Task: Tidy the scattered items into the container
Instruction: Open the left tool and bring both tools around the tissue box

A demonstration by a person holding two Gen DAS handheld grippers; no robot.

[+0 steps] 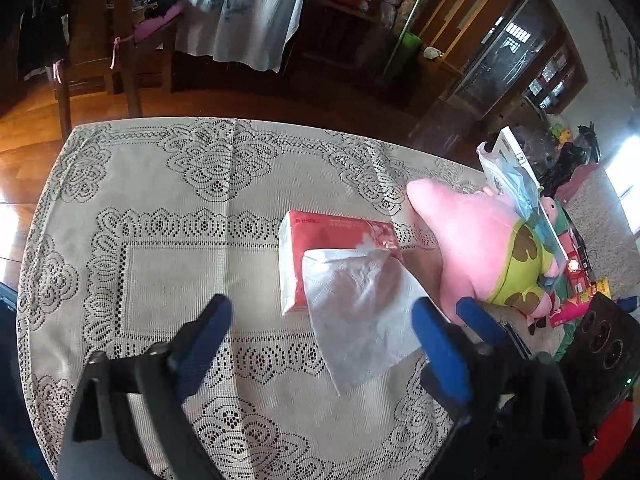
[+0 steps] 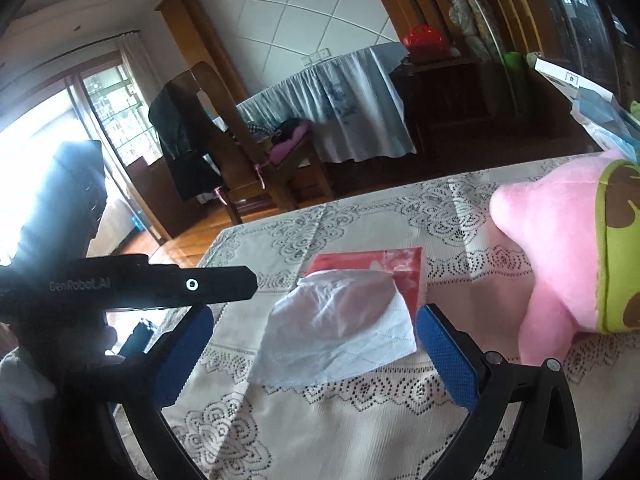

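At the bottom of the left wrist frame my left hand-held gripper stands wide apart, its 2 blue pads gripping nothing, above the lace cloth that covers the surface. A white tissue lies between and just past the pads, pulled out of the red tissue pack that sits at frame centre. The tissue drapes toward me over the pack's near end.

In the right wrist frame my right hand-held gripper is likewise spread open and empty at the bottom, with the same tissue in the gap between its pads and the pack just behind. The black body of my left one crosses the left side of that frame.

To the right of the pack, a pink plush star with green spotted shorts lies on the surface, near the pack but apart from it. A clear plastic packet rests against the plush at the right edge. I cannot make out a container in either frame.

Farther off, in the upper left of the left wrist frame, a wooden chair stands on the wood floor, and behind it hangs a pale draped cloth.
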